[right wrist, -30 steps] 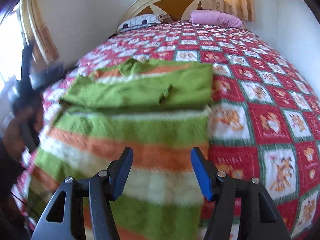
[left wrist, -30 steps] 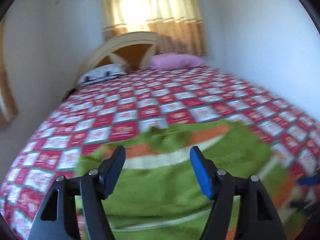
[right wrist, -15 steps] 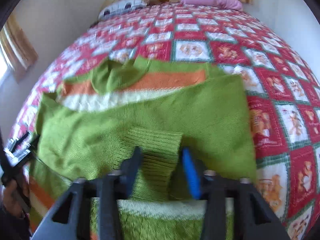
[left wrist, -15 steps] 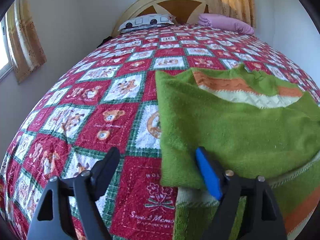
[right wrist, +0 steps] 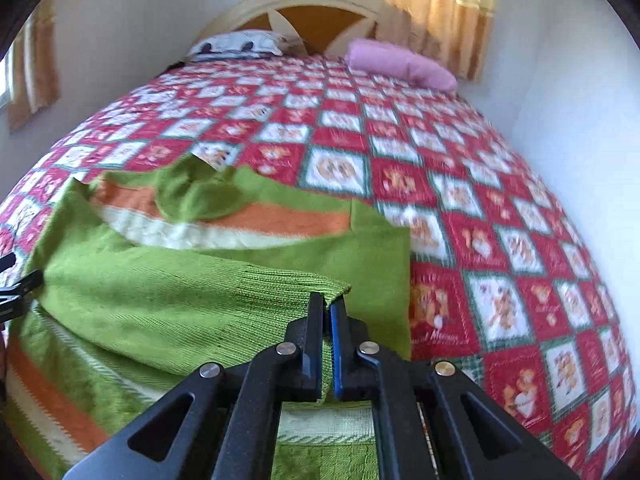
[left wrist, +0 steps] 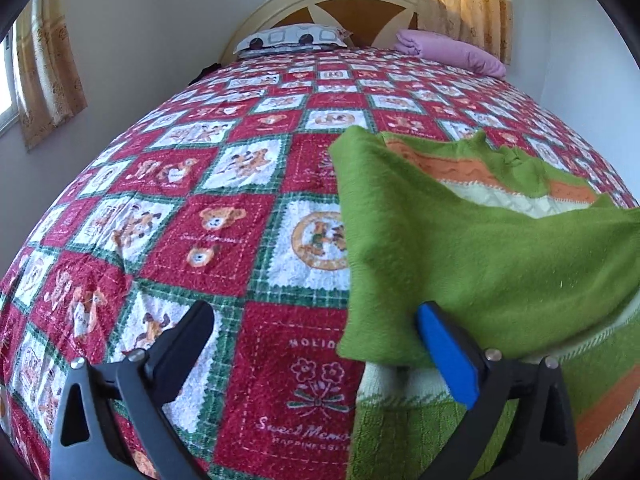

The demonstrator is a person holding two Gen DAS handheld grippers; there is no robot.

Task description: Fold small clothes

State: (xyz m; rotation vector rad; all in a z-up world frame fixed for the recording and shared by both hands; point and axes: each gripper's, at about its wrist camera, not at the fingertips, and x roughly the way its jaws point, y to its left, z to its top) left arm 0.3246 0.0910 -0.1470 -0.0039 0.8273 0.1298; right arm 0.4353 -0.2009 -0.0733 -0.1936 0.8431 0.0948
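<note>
Both wrist views look steeply down the bed [left wrist: 240, 208] toward its headboard [left wrist: 344, 0], close over the quilt. The left view sits at the green sweater's [left wrist: 480, 256] left edge, the right view [right wrist: 160, 304] just above it; both share sweater, pillows and curtain.

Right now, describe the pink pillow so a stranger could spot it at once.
Look to the bed's arched headboard. Two pillows lie there; the pink pillow is on the right, by the curtain. It is plain, while its neighbour, the patterned pillow, is white with dark shapes.

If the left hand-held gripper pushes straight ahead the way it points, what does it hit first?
Probably the red patchwork bedspread between the opening jaws of the left hand-held gripper; its blue finger sits by the green sweater's edge, so depth is uncertain.
</note>
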